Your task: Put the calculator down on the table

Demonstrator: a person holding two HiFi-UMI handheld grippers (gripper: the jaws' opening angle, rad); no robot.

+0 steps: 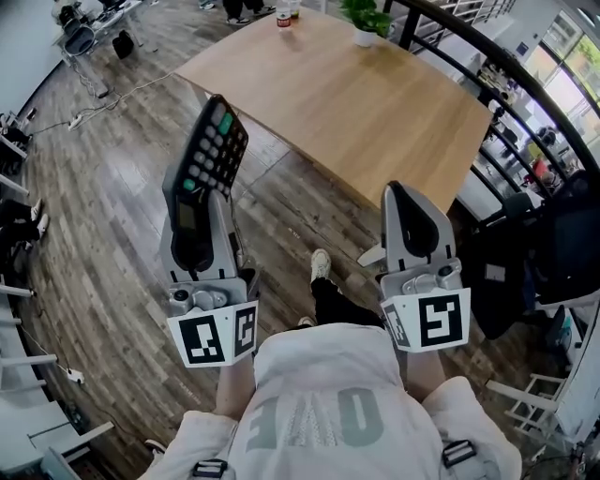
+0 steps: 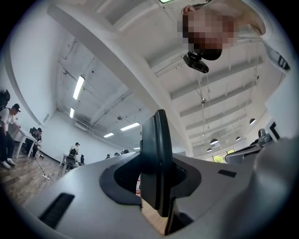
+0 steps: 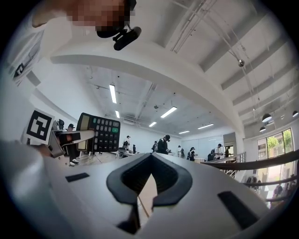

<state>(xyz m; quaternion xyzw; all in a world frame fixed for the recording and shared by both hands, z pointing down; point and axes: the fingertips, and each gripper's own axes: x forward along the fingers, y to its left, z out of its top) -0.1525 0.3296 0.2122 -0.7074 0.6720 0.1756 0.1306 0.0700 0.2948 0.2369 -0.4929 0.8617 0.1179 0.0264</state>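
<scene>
The left gripper (image 1: 199, 225) is clamping the lower end of the black calculator (image 1: 211, 155), with its jaws pressing on the two flat faces. In the left gripper view the calculator is showing edge-on between the pads. The calculator is sticking up out of the jaws and leaning away from the person, keys facing up. It is hanging in the air over the wooden floor (image 1: 112, 216), near the left edge of the wooden table (image 1: 375, 103) and not touching it. To the right, the right gripper (image 1: 410, 202) is hovering near the table's near corner, jaws together with nothing between them. At the table's far edge a potted plant (image 1: 366, 19) and a bottle (image 1: 284, 14) are standing.
</scene>
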